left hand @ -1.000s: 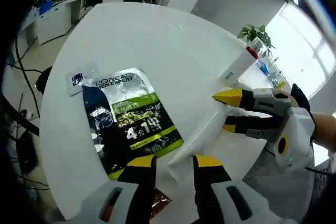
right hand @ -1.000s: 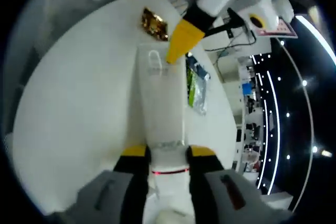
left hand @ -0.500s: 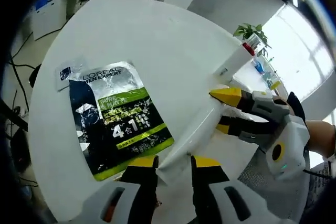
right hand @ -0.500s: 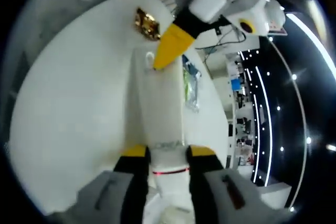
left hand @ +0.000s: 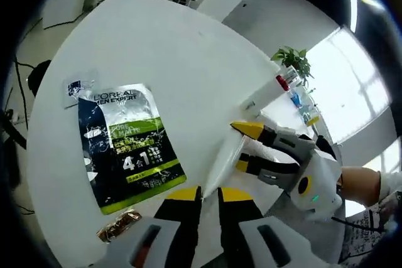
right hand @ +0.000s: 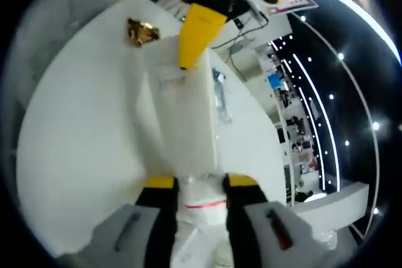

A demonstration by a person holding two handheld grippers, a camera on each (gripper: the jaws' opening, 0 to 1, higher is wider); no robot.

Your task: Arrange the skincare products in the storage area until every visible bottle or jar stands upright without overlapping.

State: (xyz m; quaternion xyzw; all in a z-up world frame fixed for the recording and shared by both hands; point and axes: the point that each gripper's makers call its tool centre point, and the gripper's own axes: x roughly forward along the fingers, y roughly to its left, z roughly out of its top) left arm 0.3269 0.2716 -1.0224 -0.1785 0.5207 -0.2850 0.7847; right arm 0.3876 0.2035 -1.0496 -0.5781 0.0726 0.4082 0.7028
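A long white tube (left hand: 223,160) with a red band near its cap is held off the round white table (left hand: 157,42) by both grippers. My left gripper (left hand: 207,194) is shut on the tube's flat crimped end. From the right, my right gripper (left hand: 246,147) grips the tube nearer the cap. In the right gripper view, my right gripper (right hand: 193,182) is shut on the tube (right hand: 182,117) just above the red band. At the tube's far end is the left gripper's yellow jaw. A dark and green L'Oreal sachet (left hand: 125,145) lies flat on the table.
A small gold wrapper (left hand: 119,227) lies near the table edge, also seen as the gold wrapper (right hand: 141,29). A small grey label packet (left hand: 78,86) lies beside the sachet. A potted plant (left hand: 292,61) stands beyond the table. A person's hand (left hand: 361,183) holds the right gripper.
The left jaws have closed tighter on the tube's flat end. Both views have drawn back from the table, and the tube's far end tilts up in the right gripper view.
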